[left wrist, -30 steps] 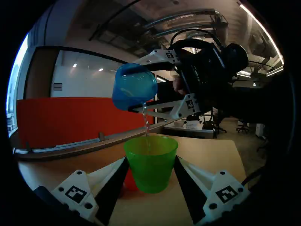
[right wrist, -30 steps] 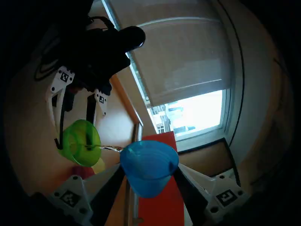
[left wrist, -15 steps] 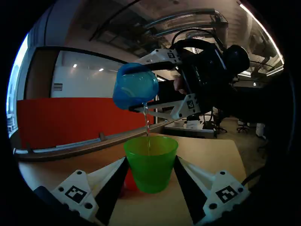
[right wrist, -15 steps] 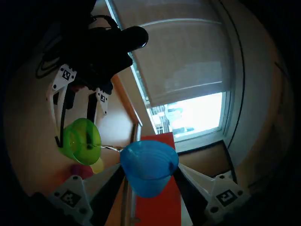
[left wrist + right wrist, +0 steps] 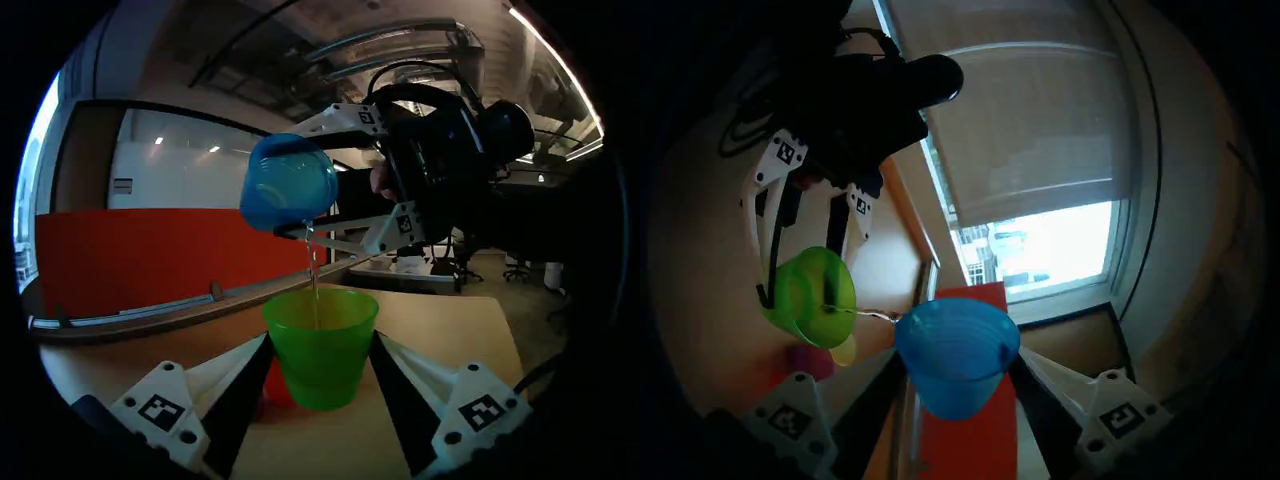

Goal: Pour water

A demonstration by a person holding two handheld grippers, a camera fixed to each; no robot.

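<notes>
My left gripper [image 5: 320, 360] is shut on a green cup [image 5: 321, 346], held upright just above the wooden table [image 5: 448, 320]. Above it the right gripper [image 5: 316, 180] holds a blue cup [image 5: 286, 182] tipped over, and a thin stream of water [image 5: 313, 260] falls from its rim into the green cup. In the right gripper view my right gripper [image 5: 958, 370] is shut on the blue cup [image 5: 957, 356]. Water [image 5: 868, 314] runs from its rim across to the green cup [image 5: 808, 298], which sits between the left gripper's fingers [image 5: 768, 240].
A red cup [image 5: 276, 384] stands on the table behind the green one, and a yellow cup [image 5: 846, 352] and a pink one [image 5: 806, 362] lie beneath it in the right gripper view. An orange partition [image 5: 160, 256] and a rail [image 5: 160, 308] border the table. A window [image 5: 1040, 248] is beyond.
The blue cup has tipped slightly further while the water keeps running. The green cup stays where it was.
</notes>
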